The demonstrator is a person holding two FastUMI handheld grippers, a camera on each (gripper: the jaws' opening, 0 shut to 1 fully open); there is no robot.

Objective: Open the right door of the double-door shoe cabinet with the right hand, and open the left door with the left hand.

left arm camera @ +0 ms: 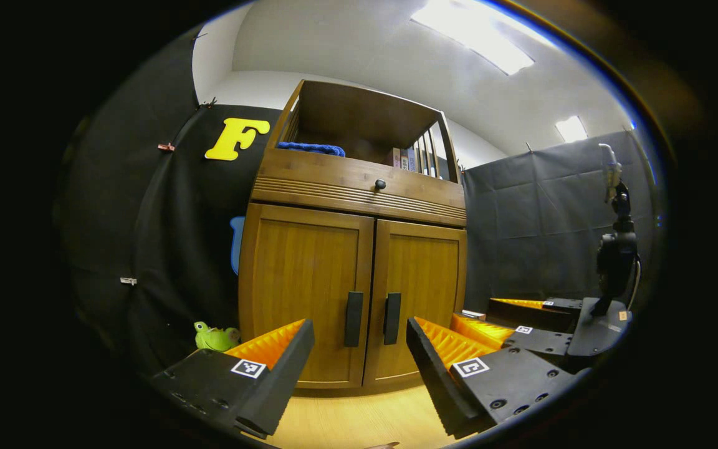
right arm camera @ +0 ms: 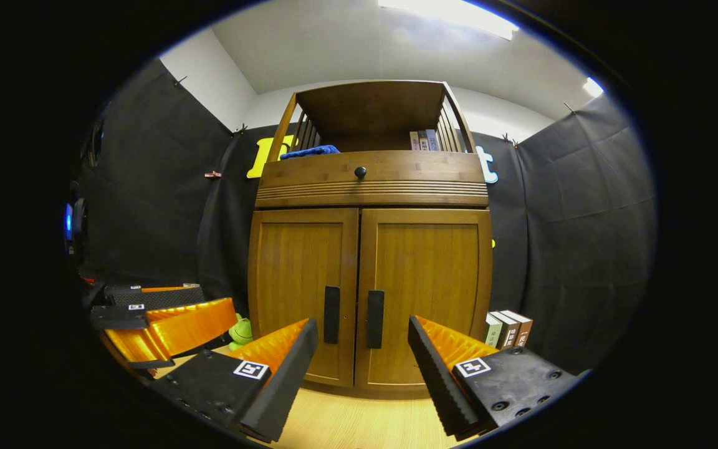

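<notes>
A green frog toy (left arm camera: pixel 215 338) sits on the floor; books (right arm camera: pixel 507 329) stand opposite; blue cloth (left arm camera: pixel 311 149) lies above.

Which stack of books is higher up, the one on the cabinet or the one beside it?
The books on the cabinet's top shelf; the other books stand on the floor.

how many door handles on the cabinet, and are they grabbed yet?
2. Left handle on the left door's inner edge, right handle on the right door's inner edge, side by side at the centre seam. Neither is grabbed; both doors look closed.
</notes>
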